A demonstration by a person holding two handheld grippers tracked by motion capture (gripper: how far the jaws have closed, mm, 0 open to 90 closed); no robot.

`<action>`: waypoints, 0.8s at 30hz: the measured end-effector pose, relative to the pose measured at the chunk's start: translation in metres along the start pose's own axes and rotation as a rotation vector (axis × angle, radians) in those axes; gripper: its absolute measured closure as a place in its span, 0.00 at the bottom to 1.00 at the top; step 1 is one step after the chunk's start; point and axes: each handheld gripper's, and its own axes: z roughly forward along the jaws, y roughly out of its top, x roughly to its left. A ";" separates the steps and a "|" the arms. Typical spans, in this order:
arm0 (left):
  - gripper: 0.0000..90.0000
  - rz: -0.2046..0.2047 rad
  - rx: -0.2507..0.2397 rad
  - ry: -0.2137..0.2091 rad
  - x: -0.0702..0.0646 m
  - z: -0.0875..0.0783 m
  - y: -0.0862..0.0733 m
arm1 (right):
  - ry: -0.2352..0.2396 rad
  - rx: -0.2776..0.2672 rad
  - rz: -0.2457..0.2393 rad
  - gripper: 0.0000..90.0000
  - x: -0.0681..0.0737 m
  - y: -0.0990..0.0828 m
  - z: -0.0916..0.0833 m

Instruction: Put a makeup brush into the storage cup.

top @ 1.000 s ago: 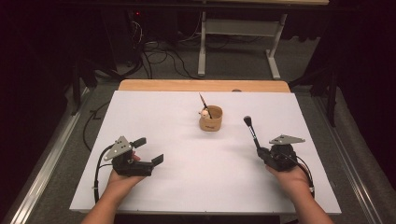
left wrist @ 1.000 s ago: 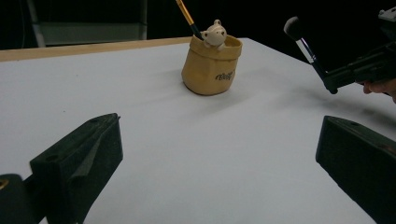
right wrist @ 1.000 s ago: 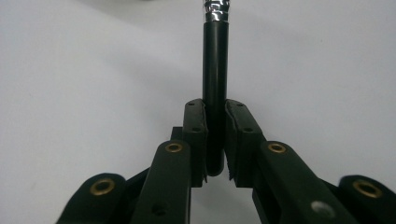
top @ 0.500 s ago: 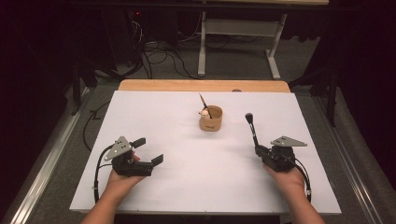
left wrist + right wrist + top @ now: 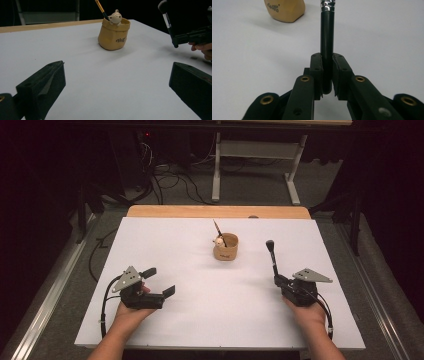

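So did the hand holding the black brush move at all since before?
Yes, slightly: the right gripper with the brush has edged toward the table's near edge, away from the tan pot.

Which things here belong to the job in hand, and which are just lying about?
In the job:
- black makeup brush, clamped upright in the right gripper
- tan pouch-shaped holder with a small bear figure, one brush already in it
- left gripper, jaws wide apart, holding nothing

Lying about:
- white table cover
- cables on the floor
- metal table frame behind

Pot [image 5: 226, 247] mid-table [image 5: 200, 320], brush [image 5: 272, 256] right of it, left claw [image 5: 160, 282] near-left.
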 end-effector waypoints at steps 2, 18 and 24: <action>0.01 0.000 0.001 -0.004 0.000 0.001 0.000 | -0.002 -0.016 -0.005 0.91 0.000 0.000 -0.001; 0.01 0.002 0.005 -0.008 -0.001 0.001 0.000 | 0.022 -0.101 -0.017 0.91 0.007 -0.004 0.001; 0.01 0.003 0.007 -0.009 -0.001 0.002 -0.001 | 0.015 -0.127 -0.008 0.91 0.004 -0.007 0.000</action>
